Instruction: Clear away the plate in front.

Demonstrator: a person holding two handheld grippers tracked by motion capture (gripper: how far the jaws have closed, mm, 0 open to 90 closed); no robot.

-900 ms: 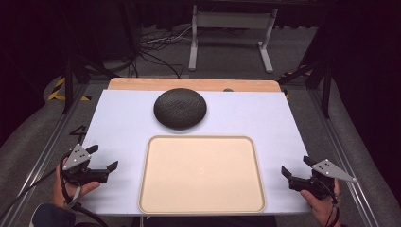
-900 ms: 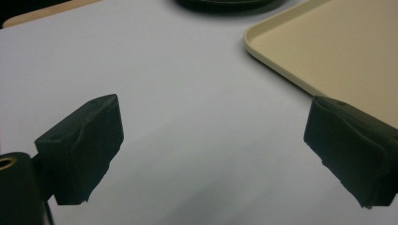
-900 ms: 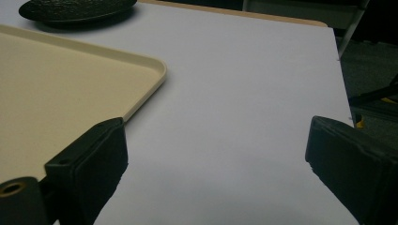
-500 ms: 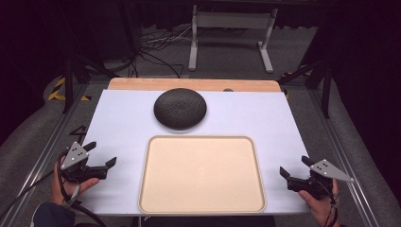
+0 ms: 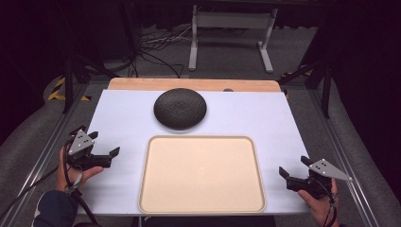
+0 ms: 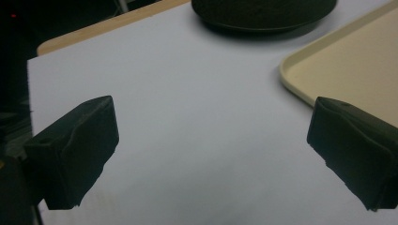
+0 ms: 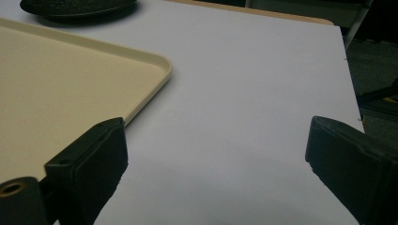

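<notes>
The tray (image 5: 202,175) looks rigid, light and smooth; grip its raised rim with left gripper (image 5: 109,153) and right gripper (image 5: 284,176), both jaws spread and empty.

In the left gripper view the dark round dish (image 6: 263,11) is cut off by the top edge, so that just its near rim and shadow show, and the beige tray (image 6: 347,65) runs out past the right edge with one rounded corner in frame. In the right gripper view the same dish (image 7: 77,7) is sliced by the top edge and the tray (image 7: 70,84) leaves by the left edge, its near part hidden behind a black jaw. In the high view the person's arms are cut off at the bottom edge, the small dark spot (image 5: 228,89) on the table's far wooden strip is too small to identify, and the dish's (image 5: 180,108) surface texture is too fine to make out.
</notes>
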